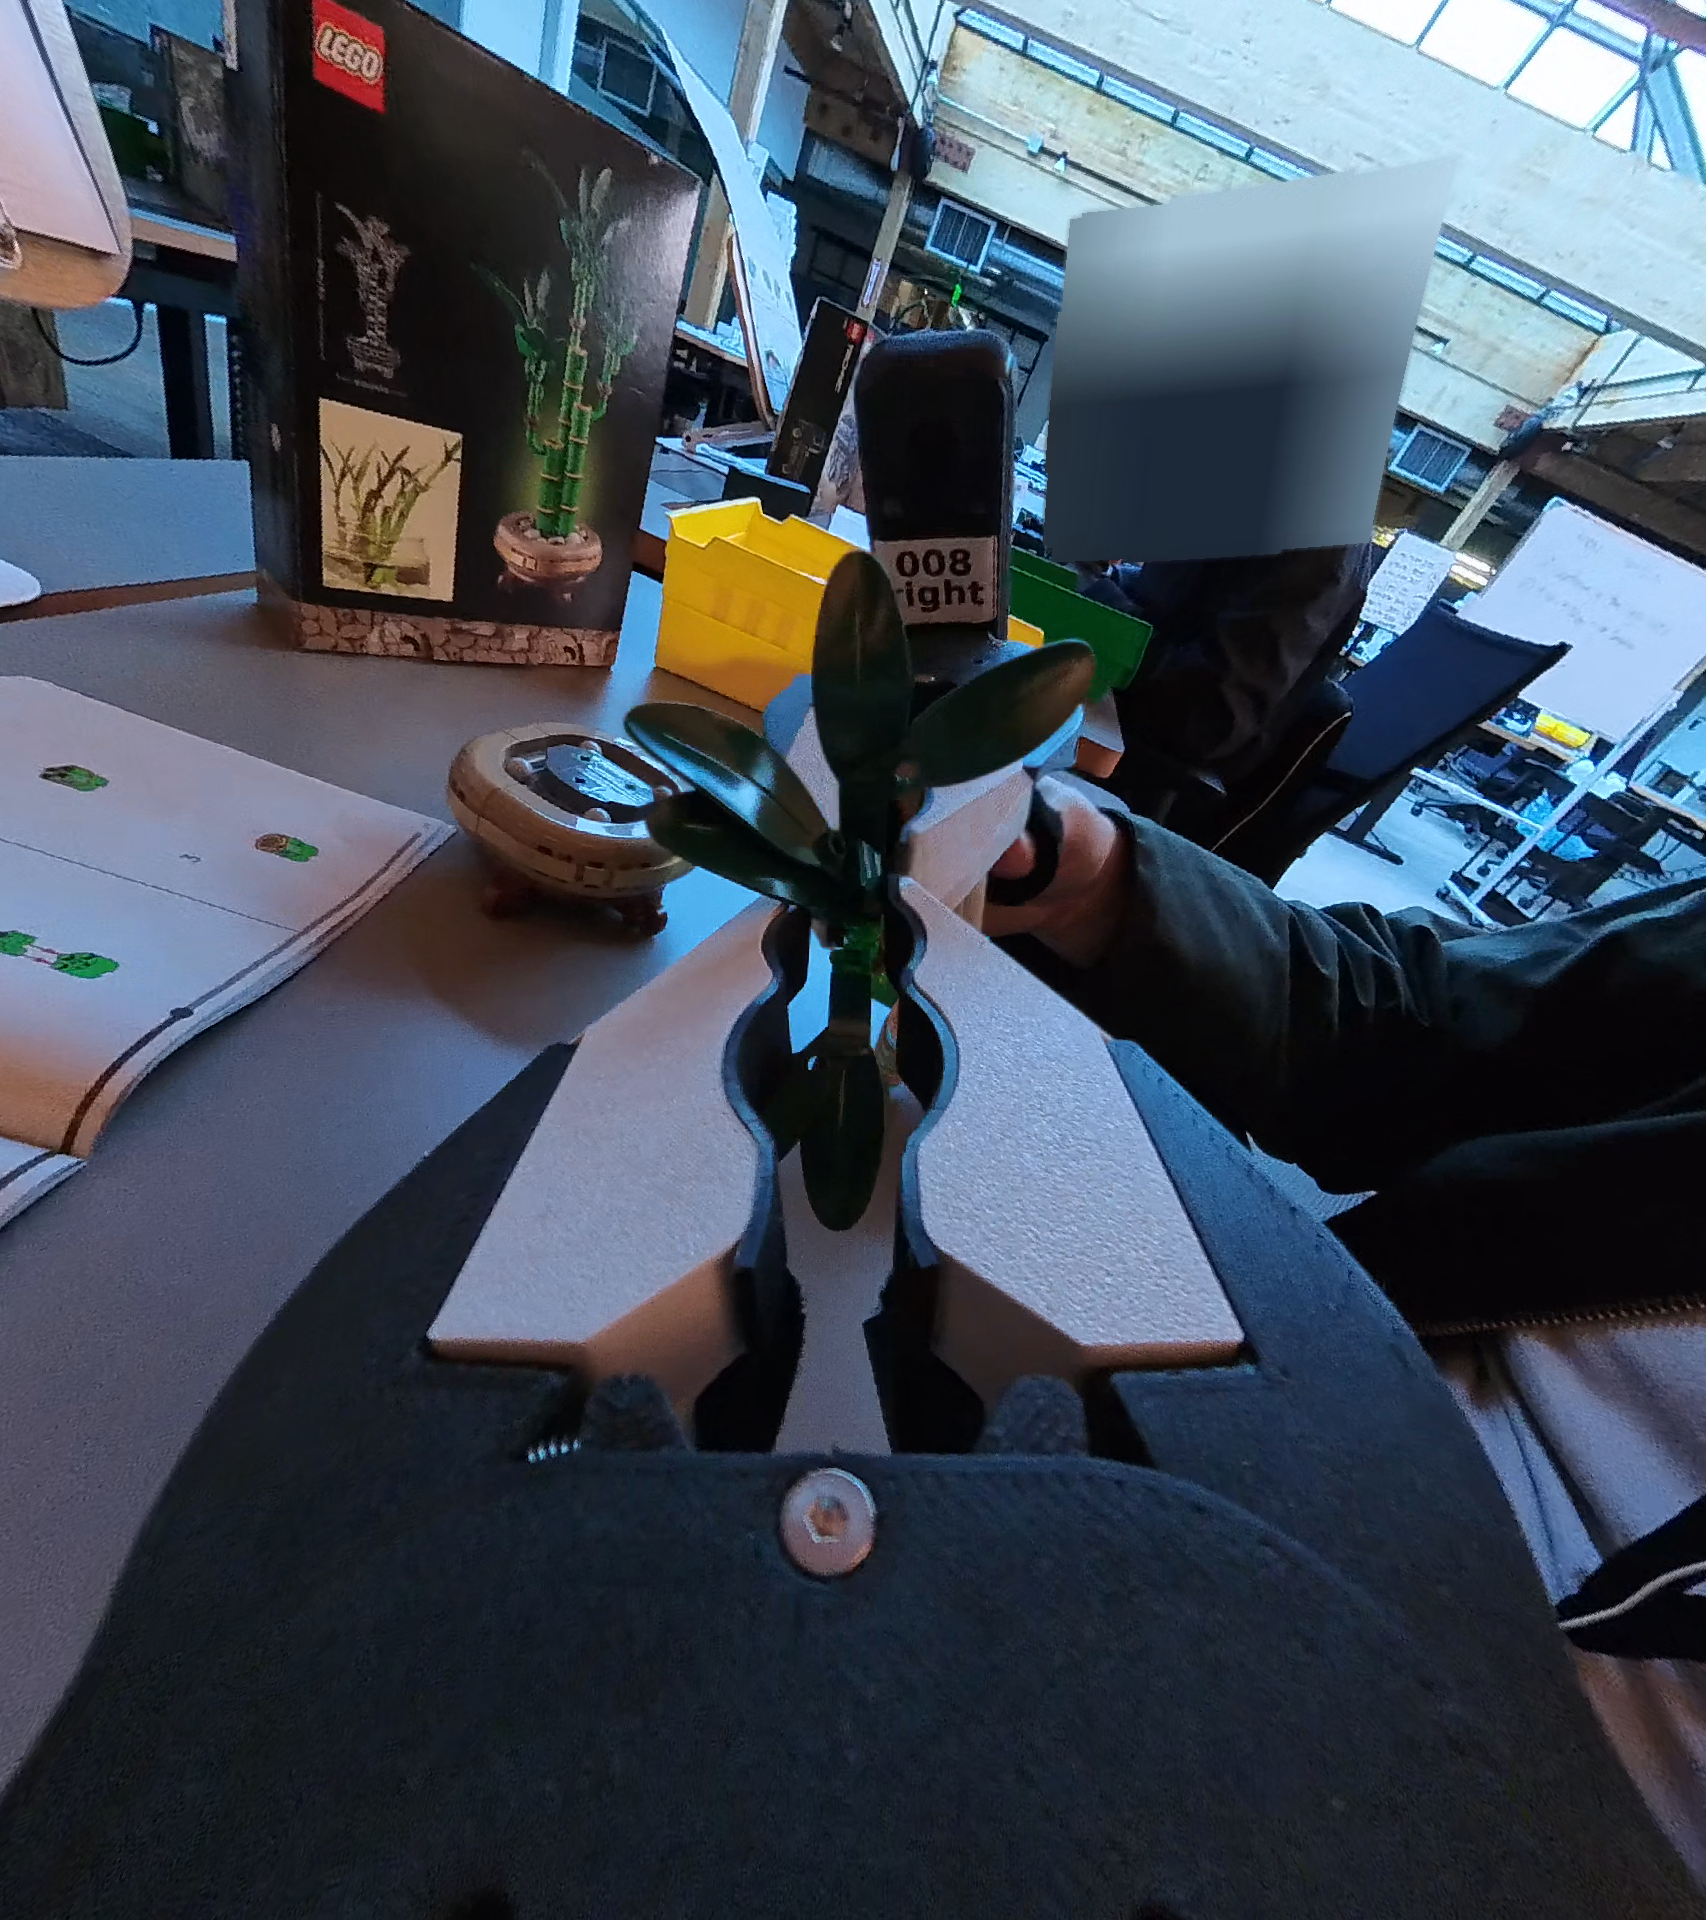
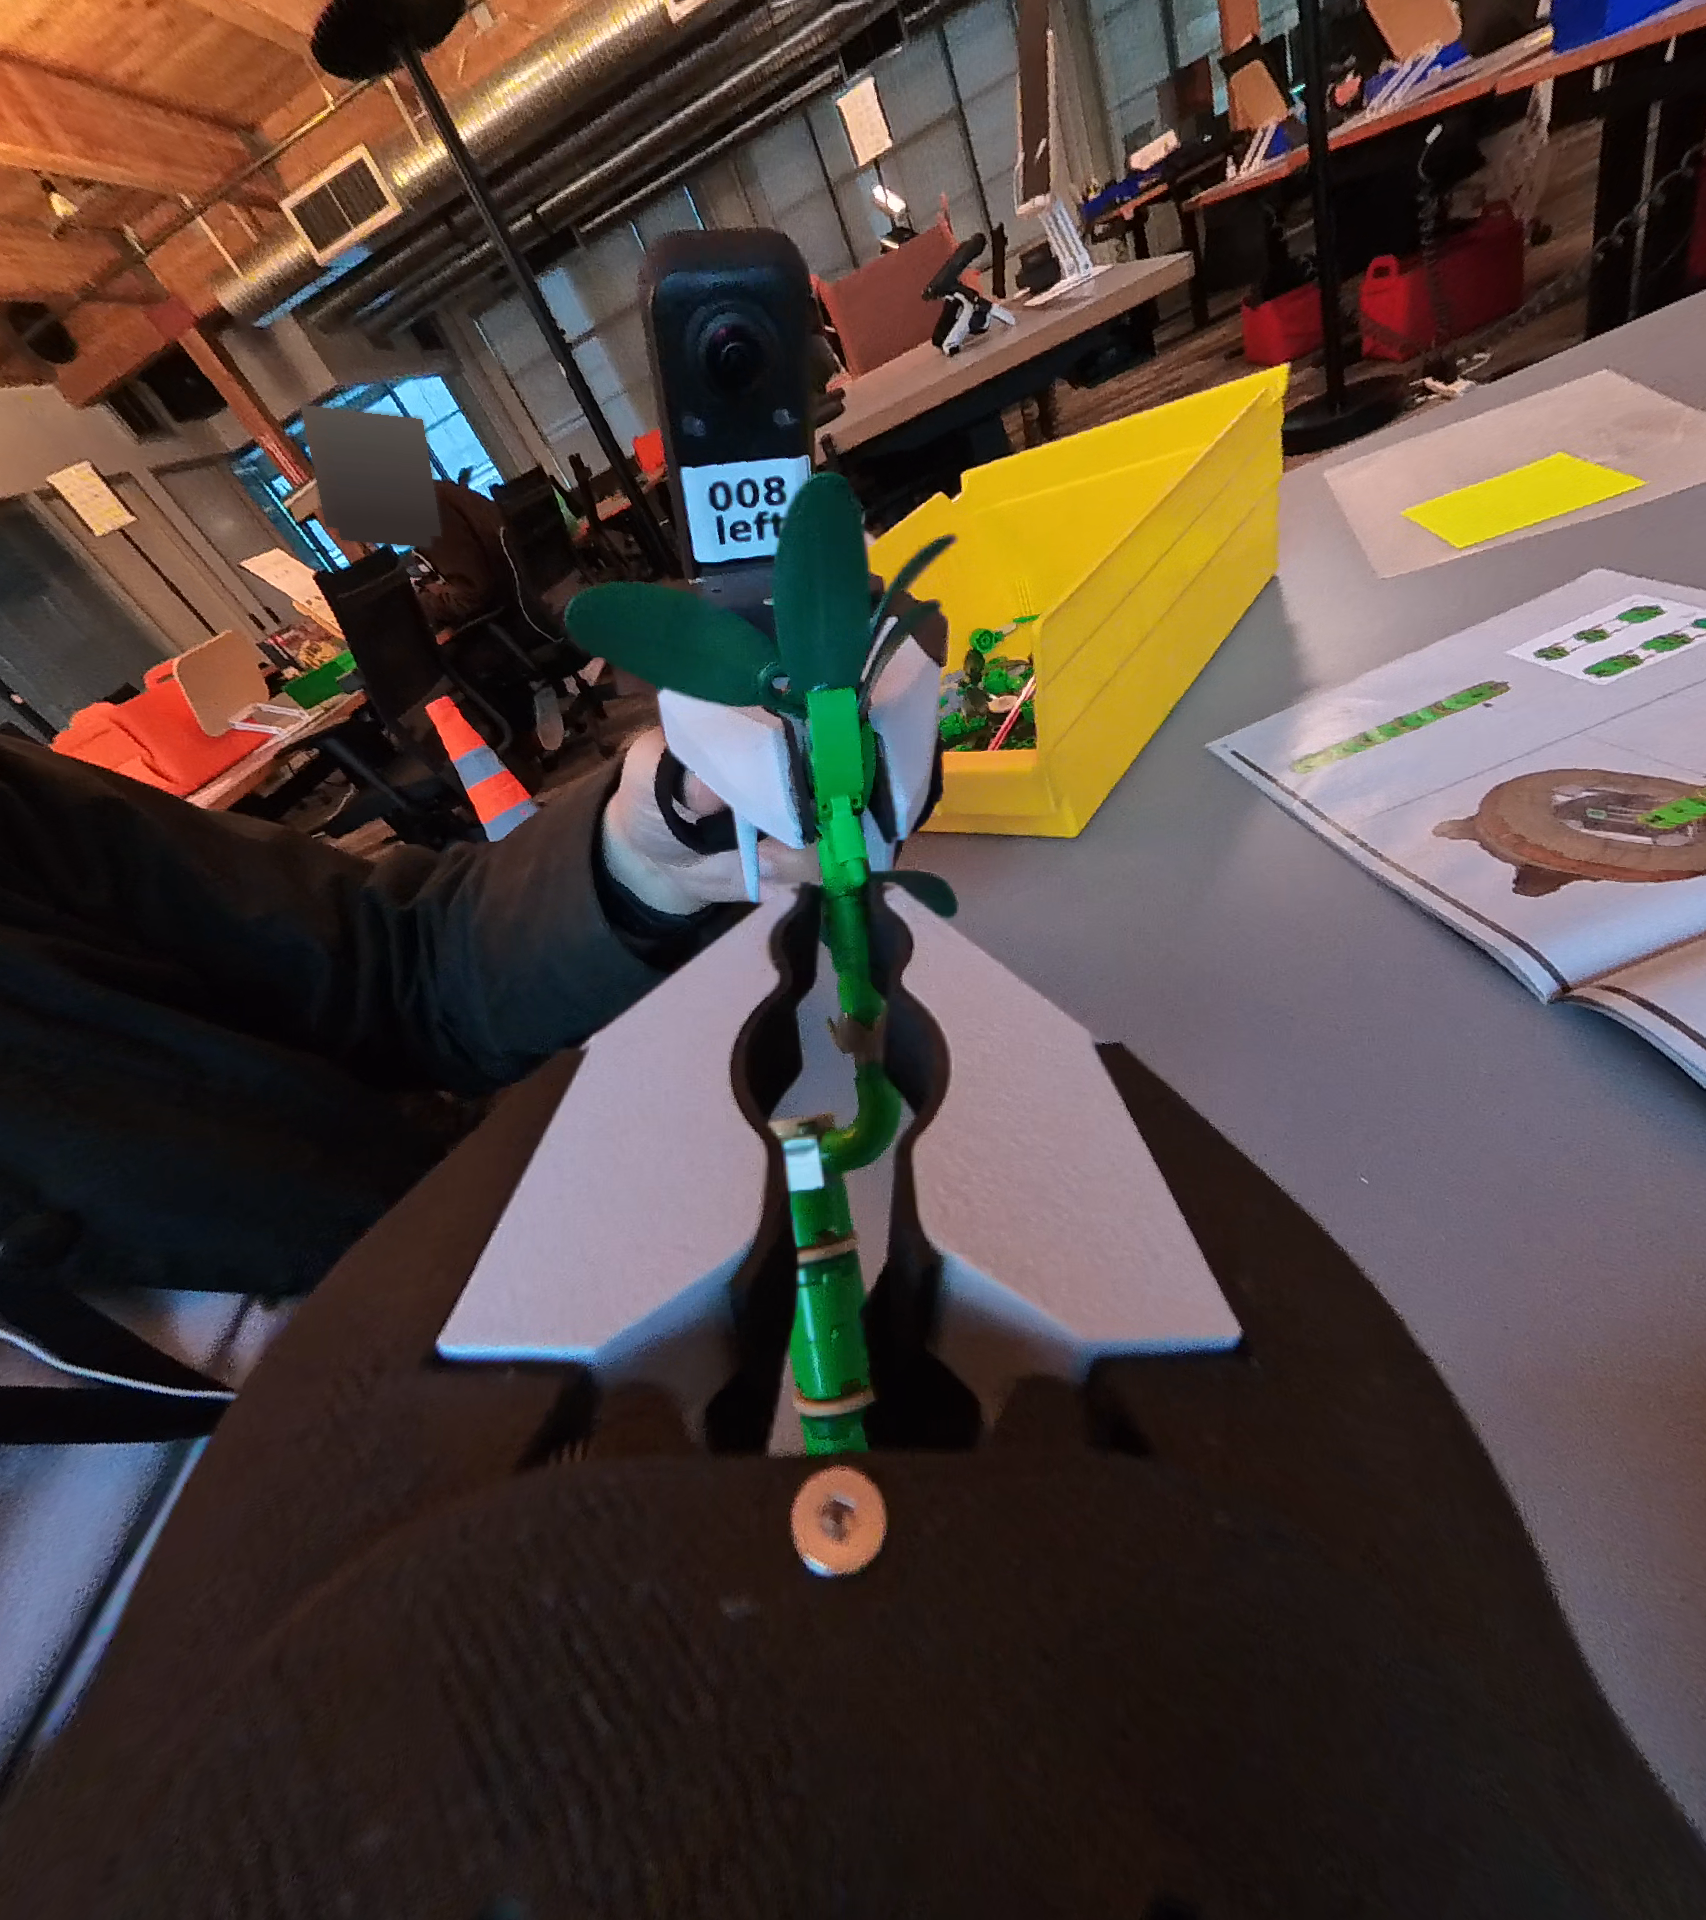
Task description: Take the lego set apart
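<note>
A green lego bamboo stalk is held in the air between both grippers, which face each other. My left gripper (image 1: 844,909) is shut on the thin stem (image 1: 854,966) just below the dark green leaves (image 1: 859,665). In the right wrist view my right gripper (image 2: 844,909) is shut on the same stalk (image 2: 828,1299), whose thicker ringed lower part lies between the jaws. The left gripper (image 2: 828,774) shows beyond it, clamped on the bright green upper piece under the leaves (image 2: 818,603). The tan lego pot base (image 1: 568,821) sits on the table, apart from the stalk.
A yellow bin (image 2: 1140,623) with loose green pieces stands at the back; it also shows in the left wrist view (image 1: 735,613). An open instruction booklet (image 1: 101,883) (image 2: 1555,810) lies on the grey table. The lego box (image 1: 454,364) stands behind the pot. A person's dark sleeve (image 1: 1348,997) reaches in. Only a small space, under 4 cm, lies between the two pairs of fingers.
</note>
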Demonstrator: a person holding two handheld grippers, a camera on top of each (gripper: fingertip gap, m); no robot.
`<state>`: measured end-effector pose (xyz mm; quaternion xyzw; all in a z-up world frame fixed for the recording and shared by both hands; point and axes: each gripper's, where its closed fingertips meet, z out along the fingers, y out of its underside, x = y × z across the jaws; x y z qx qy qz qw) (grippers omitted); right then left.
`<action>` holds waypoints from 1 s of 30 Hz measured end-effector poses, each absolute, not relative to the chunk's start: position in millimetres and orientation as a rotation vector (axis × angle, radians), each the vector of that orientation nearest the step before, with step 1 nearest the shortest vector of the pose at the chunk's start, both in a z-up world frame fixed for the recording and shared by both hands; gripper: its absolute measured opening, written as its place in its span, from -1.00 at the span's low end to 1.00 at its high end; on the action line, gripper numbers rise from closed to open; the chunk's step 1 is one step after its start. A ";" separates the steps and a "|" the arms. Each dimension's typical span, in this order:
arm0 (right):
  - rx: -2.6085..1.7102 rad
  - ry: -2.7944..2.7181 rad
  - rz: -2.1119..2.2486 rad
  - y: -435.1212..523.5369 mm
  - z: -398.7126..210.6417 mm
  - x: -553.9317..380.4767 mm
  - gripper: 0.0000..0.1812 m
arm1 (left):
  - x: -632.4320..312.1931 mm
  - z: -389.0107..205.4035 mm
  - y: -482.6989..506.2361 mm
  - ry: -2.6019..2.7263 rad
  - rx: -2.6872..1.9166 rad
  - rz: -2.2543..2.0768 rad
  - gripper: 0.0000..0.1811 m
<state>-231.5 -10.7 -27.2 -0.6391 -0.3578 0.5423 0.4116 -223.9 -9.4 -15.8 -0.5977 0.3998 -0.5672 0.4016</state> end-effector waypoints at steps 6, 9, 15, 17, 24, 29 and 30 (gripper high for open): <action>-1.644 -0.847 1.374 -6.1 -26.9 -227.0 -0.92 | -226.8 -11.7 -3.1 1.003 -1.468 -1.306 -0.87; -1.638 -0.852 1.395 -8.0 -25.8 -227.2 -0.92 | -226.6 -8.9 -5.9 1.004 -1.452 -1.335 -0.86; -1.629 -0.869 1.351 -7.2 -26.0 -227.5 -0.93 | -227.8 -4.4 -7.7 0.932 -1.472 -1.545 -0.81; -1.632 -0.881 1.332 -7.2 -27.6 -227.6 -0.93 | -227.5 -7.3 -5.1 0.929 -1.490 -1.516 -0.87; -1.604 -0.865 1.310 -4.2 -26.0 -229.6 -0.93 | -229.0 -6.8 -1.2 0.915 -1.480 -1.457 -0.88; -1.609 -0.841 1.332 -1.8 -28.1 -230.4 -0.93 | -228.9 -8.9 2.2 0.892 -1.495 -1.471 -0.88; -1.613 -0.832 1.341 -1.2 -28.6 -230.9 -0.93 | -229.2 -9.5 2.9 0.896 -1.496 -1.452 -0.88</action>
